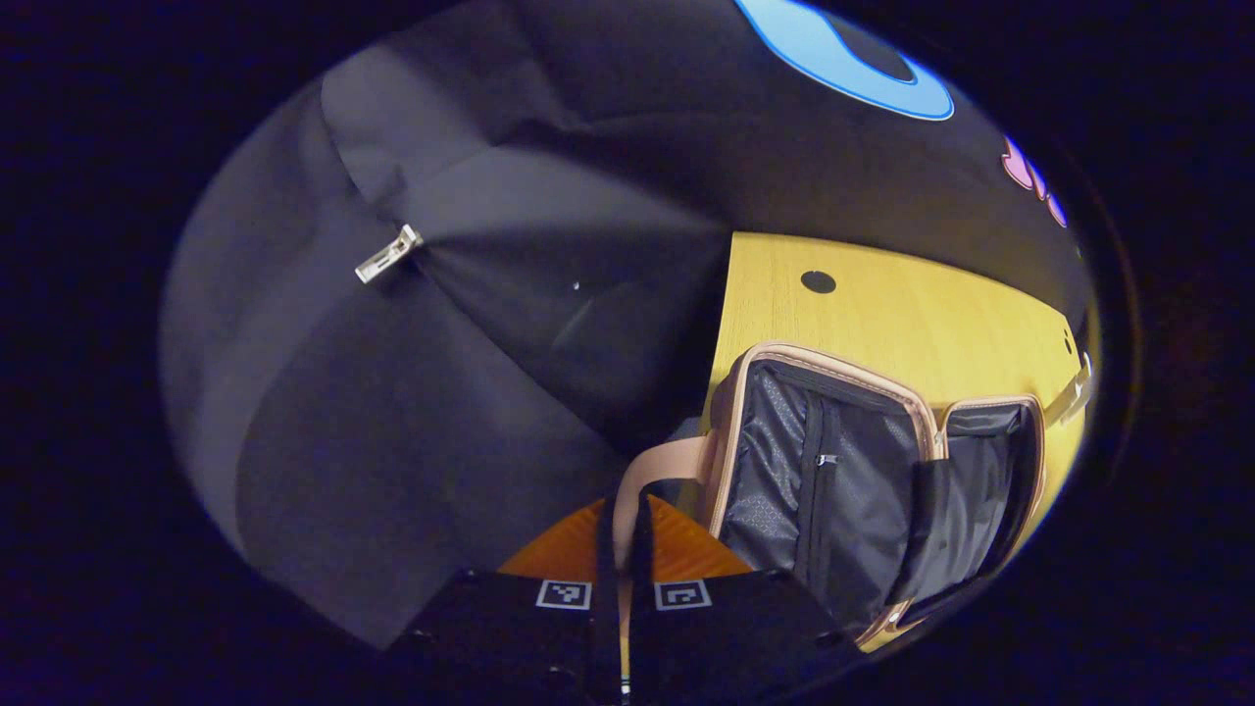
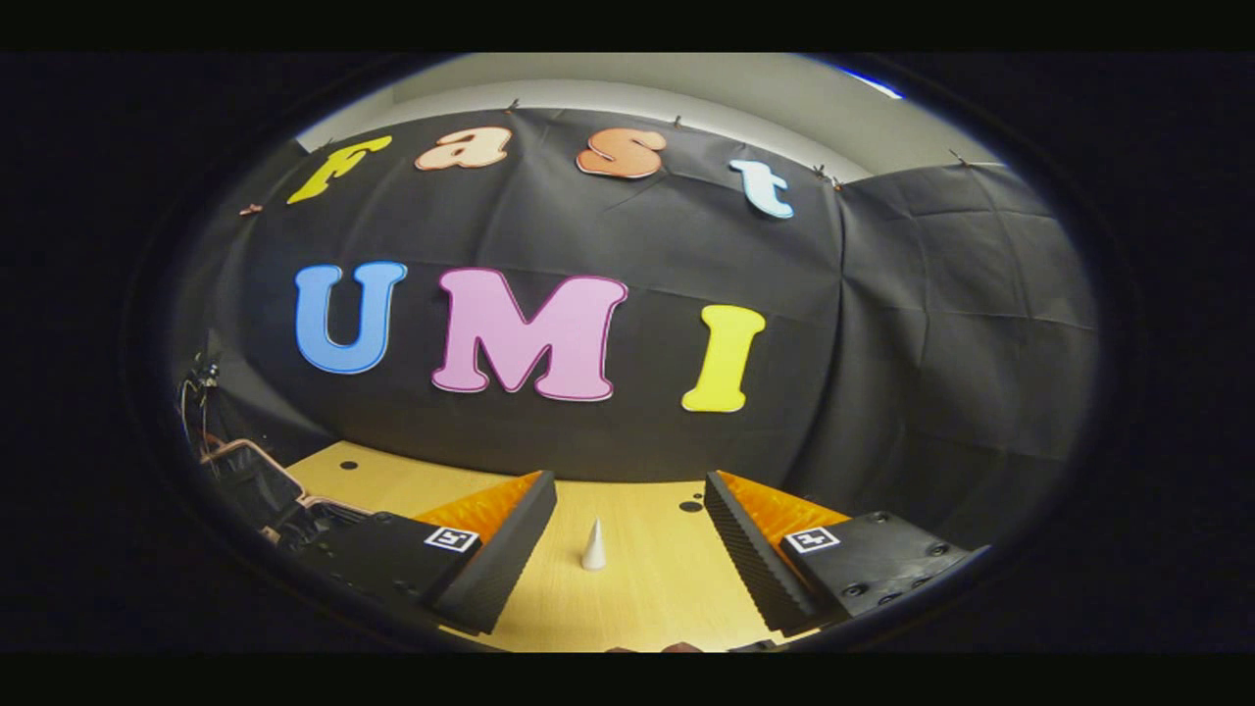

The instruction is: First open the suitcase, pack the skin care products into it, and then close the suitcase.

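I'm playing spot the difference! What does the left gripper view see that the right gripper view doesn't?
Left gripper view: the open suitcase's zipped lining, a pale clip on the cloth, shut fingers pinching its pink strap. Right gripper view: a small white cone between open fingers. Both: the yellow table, the black cloth wall, the suitcase.

A pale wooden table stands against the booth's black cloth wall. In the right gripper view the tabletop shows a few small dark round holes, one near its far left and one toward the right. In the left gripper view another dark round hole sits on the yellow-lit wood. A small pale clip pinches the cloth where its folds gather. Above the cloth runs a strip of light grey wall.
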A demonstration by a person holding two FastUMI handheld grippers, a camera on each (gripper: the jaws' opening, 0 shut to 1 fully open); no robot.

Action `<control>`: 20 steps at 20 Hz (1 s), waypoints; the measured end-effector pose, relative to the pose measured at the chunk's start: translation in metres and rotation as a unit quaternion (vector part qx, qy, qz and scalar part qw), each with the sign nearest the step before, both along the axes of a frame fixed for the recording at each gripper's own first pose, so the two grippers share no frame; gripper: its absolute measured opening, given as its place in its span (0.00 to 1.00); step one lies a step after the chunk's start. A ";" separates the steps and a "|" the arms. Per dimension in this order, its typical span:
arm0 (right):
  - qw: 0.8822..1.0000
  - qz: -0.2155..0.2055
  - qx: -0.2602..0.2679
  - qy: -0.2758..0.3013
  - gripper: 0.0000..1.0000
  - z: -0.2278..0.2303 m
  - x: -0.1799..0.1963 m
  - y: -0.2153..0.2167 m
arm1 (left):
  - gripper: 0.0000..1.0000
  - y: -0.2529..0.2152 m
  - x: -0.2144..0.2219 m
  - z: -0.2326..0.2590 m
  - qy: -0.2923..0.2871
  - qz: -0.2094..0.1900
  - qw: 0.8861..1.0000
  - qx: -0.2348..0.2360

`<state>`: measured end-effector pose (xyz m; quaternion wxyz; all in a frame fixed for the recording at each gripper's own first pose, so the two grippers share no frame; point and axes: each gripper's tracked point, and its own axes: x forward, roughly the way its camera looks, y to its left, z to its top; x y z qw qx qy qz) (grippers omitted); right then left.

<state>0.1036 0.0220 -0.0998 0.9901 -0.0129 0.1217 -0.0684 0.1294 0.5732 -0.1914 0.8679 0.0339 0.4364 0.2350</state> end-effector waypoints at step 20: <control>0.997 0.006 0.050 0.064 0.92 -0.040 0.014 0.058 | 0.98 -0.024 0.011 0.057 -0.155 -0.092 0.982 0.051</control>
